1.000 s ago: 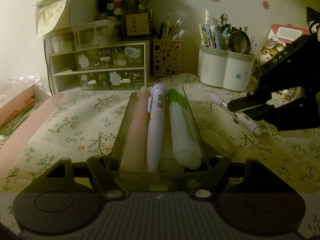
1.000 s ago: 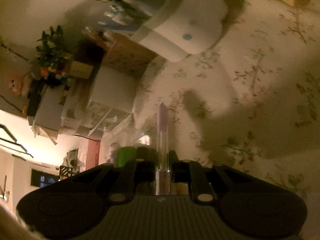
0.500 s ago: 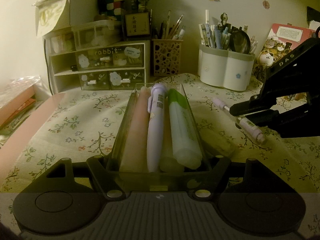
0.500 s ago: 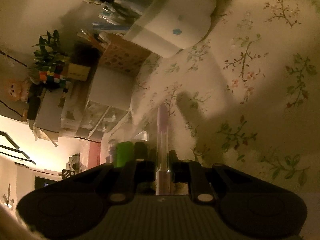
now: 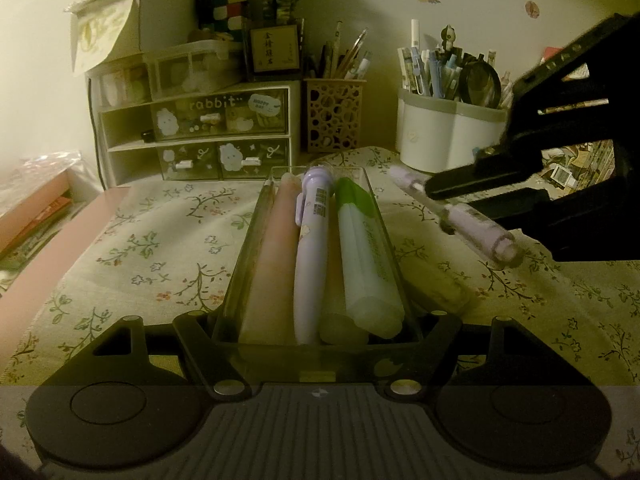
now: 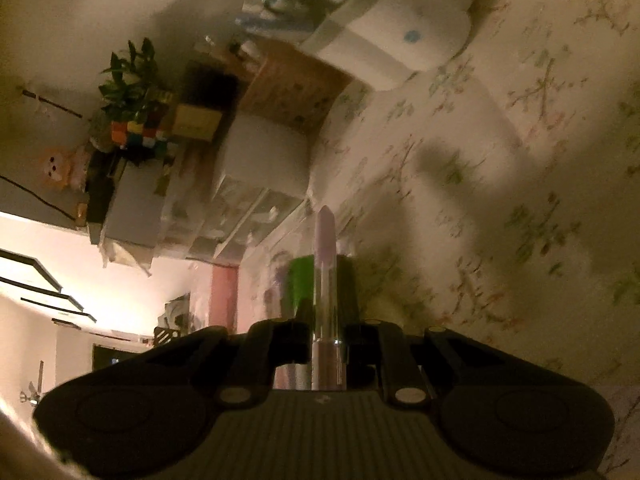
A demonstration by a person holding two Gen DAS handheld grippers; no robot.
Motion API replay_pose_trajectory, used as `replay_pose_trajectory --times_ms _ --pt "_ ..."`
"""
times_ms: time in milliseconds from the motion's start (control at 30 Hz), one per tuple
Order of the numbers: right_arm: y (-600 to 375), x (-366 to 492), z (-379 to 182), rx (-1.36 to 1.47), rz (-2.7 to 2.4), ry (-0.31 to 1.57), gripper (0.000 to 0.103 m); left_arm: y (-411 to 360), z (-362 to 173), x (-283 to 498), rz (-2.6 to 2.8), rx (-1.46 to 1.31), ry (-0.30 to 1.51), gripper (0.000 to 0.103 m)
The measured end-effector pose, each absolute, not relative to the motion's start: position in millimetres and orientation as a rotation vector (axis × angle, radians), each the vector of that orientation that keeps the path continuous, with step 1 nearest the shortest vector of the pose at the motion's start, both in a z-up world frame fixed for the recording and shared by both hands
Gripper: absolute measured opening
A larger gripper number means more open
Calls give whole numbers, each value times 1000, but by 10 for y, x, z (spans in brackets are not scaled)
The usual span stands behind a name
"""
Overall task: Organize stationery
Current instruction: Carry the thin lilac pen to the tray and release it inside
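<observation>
We log: right hand-held gripper clamps pale lilac translucent pen, airborne beside clear rectangular tray clasped by left hand-held gripper; floral-clothed bench open leftward.

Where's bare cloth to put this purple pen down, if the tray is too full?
Free: the cloth left of the tray, up to the drawers. Also the cloth right of the tray, under the right hand-held gripper. Crowded: the tray and the back row of holders.
</observation>
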State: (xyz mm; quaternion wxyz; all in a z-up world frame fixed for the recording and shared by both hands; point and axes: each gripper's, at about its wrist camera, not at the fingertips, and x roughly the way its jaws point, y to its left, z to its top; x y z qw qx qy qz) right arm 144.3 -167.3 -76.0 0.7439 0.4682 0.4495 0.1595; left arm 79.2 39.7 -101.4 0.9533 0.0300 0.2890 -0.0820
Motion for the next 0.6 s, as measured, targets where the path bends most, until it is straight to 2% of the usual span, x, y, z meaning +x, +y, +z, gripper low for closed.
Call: replay_pose_trajectory --times_ms 600 --pt "-1201 1428 -553 927 391 993 18 395 -1015 792 -166 62 587 73"
